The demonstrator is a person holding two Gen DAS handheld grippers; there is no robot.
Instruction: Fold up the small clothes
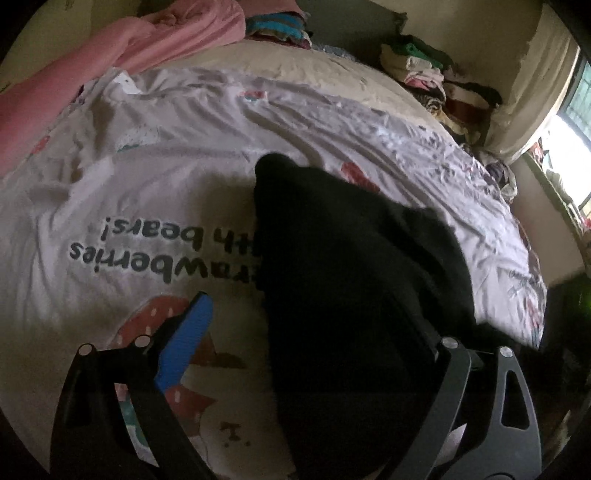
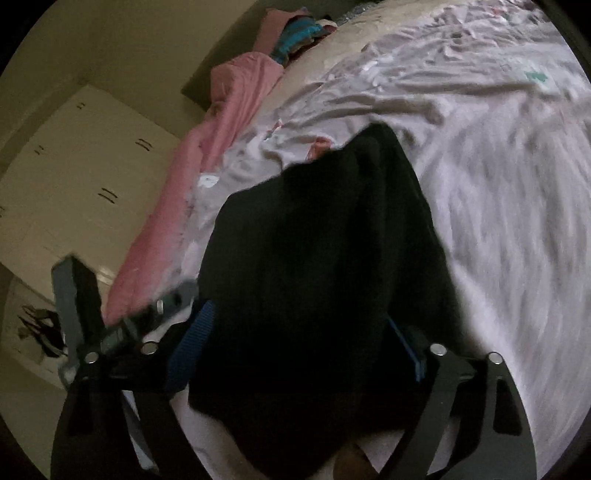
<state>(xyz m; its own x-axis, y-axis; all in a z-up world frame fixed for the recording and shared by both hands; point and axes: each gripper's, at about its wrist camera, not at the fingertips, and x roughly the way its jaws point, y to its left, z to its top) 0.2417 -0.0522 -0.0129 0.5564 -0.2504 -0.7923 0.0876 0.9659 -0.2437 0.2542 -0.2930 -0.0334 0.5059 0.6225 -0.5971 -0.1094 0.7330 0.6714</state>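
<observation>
A black garment lies bunched on the bed's white printed sheet. My left gripper hovers low over its near end with the jaws wide apart. Its left blue pad stands clear of the cloth over the sheet, and the right finger is hidden against the dark fabric. In the right wrist view the same black garment fills the space between the jaws of my right gripper. Those jaws are spread wide, with a blue pad at each side of the cloth, and neither visibly pinches it.
A pink blanket runs along the far edge of the bed. Folded clothes are stacked behind it, and another pile sits near the window. White wardrobe doors stand beside the bed. A blurred grey tool part shows at the left.
</observation>
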